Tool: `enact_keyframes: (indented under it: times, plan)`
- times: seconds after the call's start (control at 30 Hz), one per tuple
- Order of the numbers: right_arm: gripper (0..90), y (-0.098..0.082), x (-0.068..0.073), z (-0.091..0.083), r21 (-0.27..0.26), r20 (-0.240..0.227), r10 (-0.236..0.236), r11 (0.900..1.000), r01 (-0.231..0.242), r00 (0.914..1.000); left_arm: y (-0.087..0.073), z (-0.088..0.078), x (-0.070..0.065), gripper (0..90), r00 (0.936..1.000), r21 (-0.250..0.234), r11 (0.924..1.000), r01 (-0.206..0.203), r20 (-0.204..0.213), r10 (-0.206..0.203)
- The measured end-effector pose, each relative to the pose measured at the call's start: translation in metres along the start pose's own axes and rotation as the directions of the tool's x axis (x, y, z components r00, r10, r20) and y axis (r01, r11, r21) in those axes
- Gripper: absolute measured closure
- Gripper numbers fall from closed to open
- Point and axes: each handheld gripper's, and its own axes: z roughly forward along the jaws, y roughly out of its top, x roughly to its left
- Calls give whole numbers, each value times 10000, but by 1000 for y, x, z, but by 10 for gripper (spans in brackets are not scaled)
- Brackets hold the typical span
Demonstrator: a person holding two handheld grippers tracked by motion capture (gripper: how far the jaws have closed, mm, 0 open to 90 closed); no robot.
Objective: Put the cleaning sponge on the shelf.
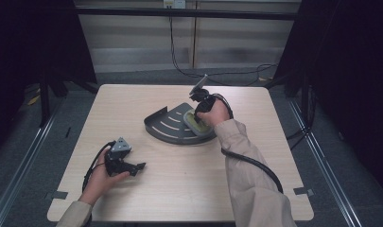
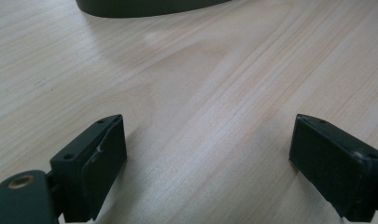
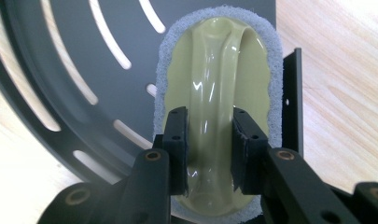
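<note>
Where the tray (image 3: 60, 70) lies, scrubber (image 3: 219, 56) clamped in right hand-held gripper (image 3: 209, 151)

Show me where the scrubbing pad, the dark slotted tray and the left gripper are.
scrubbing pad (image 3: 217, 70): right gripper view, on its olive handle ridge.
dark slotted tray (image 1: 168, 124): high view, on its slotted floor.
left gripper (image 2: 207, 154): left gripper view, midway between its open jaws.

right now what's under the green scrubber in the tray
Under the scrubber a grey pad rims it, resting on the dark slotted tray. The right gripper clamps its handle. The tray floor beneath the pad is covered.
</note>
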Motion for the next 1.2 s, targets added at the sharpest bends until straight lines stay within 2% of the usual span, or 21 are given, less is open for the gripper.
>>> enact_keyframes:
  times: [0.27, 0.83, 1.07, 1.2]
  plan:
    - [707, -6, -4, 7, 22, 40, 97, 10000, -98, 9999, 0, 0, 0, 105, 10000, -3, 10000, 8, 3, -8]
    - [685, -12, -12, 2, -39, 43, 294, 9996, -294, 9996, 0, 0, 0, 105, 10000, 1, 10000, 4, 7, -4]
    - [642, -13, -13, -4, -89, -38, 481, 9988, -481, 9988, 0, 0, 0, 105, 10000, -5, 10000, 5, 17, -5]
    - [581, -13, -13, -8, -50, -91, 664, 9978, -665, 9978, 0, 0, 0, 104, 10000, -3, 10000, 5, 19, -5]
